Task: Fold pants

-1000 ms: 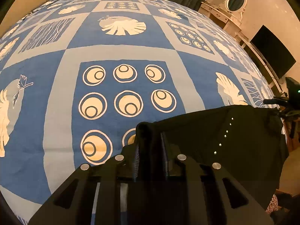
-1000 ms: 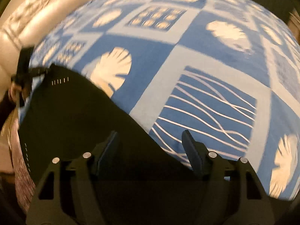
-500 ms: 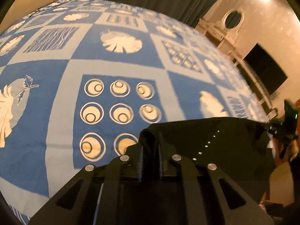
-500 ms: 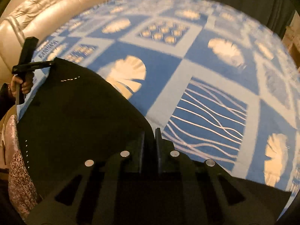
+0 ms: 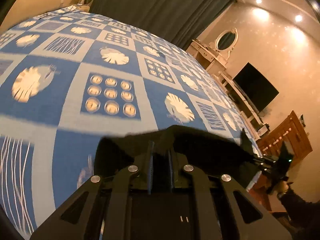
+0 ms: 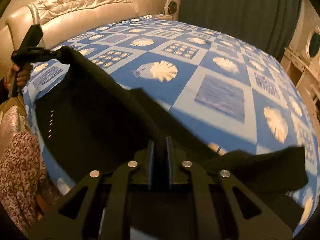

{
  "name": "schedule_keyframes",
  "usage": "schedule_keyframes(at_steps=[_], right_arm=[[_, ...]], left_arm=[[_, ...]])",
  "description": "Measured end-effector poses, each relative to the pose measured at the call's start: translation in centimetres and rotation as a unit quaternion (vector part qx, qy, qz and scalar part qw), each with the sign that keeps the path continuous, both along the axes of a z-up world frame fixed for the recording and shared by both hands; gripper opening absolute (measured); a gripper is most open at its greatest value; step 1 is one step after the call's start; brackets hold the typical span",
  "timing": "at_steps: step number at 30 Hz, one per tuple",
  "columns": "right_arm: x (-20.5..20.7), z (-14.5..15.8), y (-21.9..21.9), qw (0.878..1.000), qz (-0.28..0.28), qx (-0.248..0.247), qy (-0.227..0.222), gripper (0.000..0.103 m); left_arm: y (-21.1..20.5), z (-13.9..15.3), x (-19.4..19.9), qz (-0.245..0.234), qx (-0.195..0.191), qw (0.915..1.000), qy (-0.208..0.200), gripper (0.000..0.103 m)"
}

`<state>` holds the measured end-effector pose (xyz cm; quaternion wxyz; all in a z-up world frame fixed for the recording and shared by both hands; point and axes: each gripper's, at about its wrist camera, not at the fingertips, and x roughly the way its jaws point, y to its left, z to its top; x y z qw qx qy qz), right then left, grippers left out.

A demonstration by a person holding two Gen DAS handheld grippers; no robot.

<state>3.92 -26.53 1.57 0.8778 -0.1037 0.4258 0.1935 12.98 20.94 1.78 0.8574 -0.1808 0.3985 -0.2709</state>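
Note:
The black pants (image 6: 94, 118) hang stretched in the air above the bed between both grippers. My left gripper (image 5: 161, 150) is shut on one upper edge of the pants (image 5: 200, 144). My right gripper (image 6: 160, 142) is shut on the other edge; a loose black end (image 6: 280, 168) trails to its right. The left gripper also shows in the right wrist view (image 6: 34, 54), held by a hand. The right gripper shows in the left wrist view (image 5: 268, 160) at the pants' far corner.
A blue and white patterned bedspread (image 5: 112, 64) covers the bed below. A cream tufted headboard (image 6: 80, 6) stands at the far left. A dresser with an oval mirror (image 5: 226, 40), a dark TV (image 5: 256, 88) and dark curtains (image 6: 240, 10) line the room.
The right gripper went from open to shut on the pants' edge. Both grippers then rose, lifting the pants off the bedspread and stretching them between them.

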Motion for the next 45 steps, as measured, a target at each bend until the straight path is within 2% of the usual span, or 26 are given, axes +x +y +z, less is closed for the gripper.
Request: schedule_keyframes(at_steps=[4,8,9,10,12,14,16,19,20,21,23,26,29,41,45], right_arm=[[-2.7,-2.3,0.8,0.999,0.016,-0.021,0.020,0.013],[-4.6,-4.8,1.1,0.998,0.018,-0.021,0.059,0.019],[-5.0,-5.3,1.0,0.997,0.014,-0.009,0.074,0.027],[-5.3,-5.5,0.9,0.996,0.011,0.000,0.085,0.045],[-6.0,-5.2,0.4,0.994,-0.002,0.039,0.098,0.062],[-6.4,-4.3,-0.7,0.988,-0.028,0.097,0.114,0.065],[-6.2,-4.0,-2.2,0.975,-0.059,0.163,0.137,0.065],[-5.5,-5.0,-5.5,0.933,-0.137,0.277,0.187,0.065],[-5.4,-5.7,-6.7,0.912,-0.168,0.315,0.204,0.065],[-5.3,-6.2,-7.6,0.896,-0.190,0.338,0.216,0.065],[-5.4,-7.1,-8.6,0.873,-0.216,0.369,0.233,0.065],[-5.9,-8.1,-9.7,0.843,-0.244,0.410,0.249,0.065],[-6.2,-8.5,-10.0,0.829,-0.253,0.429,0.253,0.065],[-5.8,-9.1,-10.5,0.802,-0.268,0.466,0.260,0.065],[-5.6,-9.5,-10.0,0.794,-0.276,0.475,0.261,0.065]], left_arm=[[1.1,-2.3,-4.7,0.007,0.008,0.9993,0.035,0.017],[1.1,-5.8,-7.3,0.013,0.047,0.9943,0.095,0.022],[1.2,-6.9,-8.0,0.020,0.059,0.9913,0.116,0.022],[1.6,-7.5,-8.6,0.028,0.061,0.9895,0.128,0.022],[2.9,-8.0,-9.8,0.055,0.046,0.9865,0.147,0.022],[3.8,-7.9,-10.6,0.085,0.023,0.9831,0.160,0.022],[4.1,-7.1,-11.3,0.109,-0.009,0.9814,0.158,0.022],[2.6,-6.0,-11.7,0.121,-0.038,0.9810,0.147,0.022],[1.9,-5.8,-11.4,0.123,-0.038,0.9808,0.146,0.023],[1.1,-5.8,-11.2,0.125,-0.038,0.9805,0.147,0.028],[-0.4,-6.0,-10.5,0.123,-0.033,0.9811,0.145,0.036],[-1.6,-6.8,-9.7,0.134,-0.020,0.9791,0.152,0.037],[-1.8,-7.6,-9.3,0.151,-0.031,0.9744,0.163,0.037],[-1.3,-8.9,-9.8,0.196,-0.042,0.9645,0.171,0.037],[-1.8,-8.9,-9.7,0.207,-0.014,0.9635,0.169,0.024]])
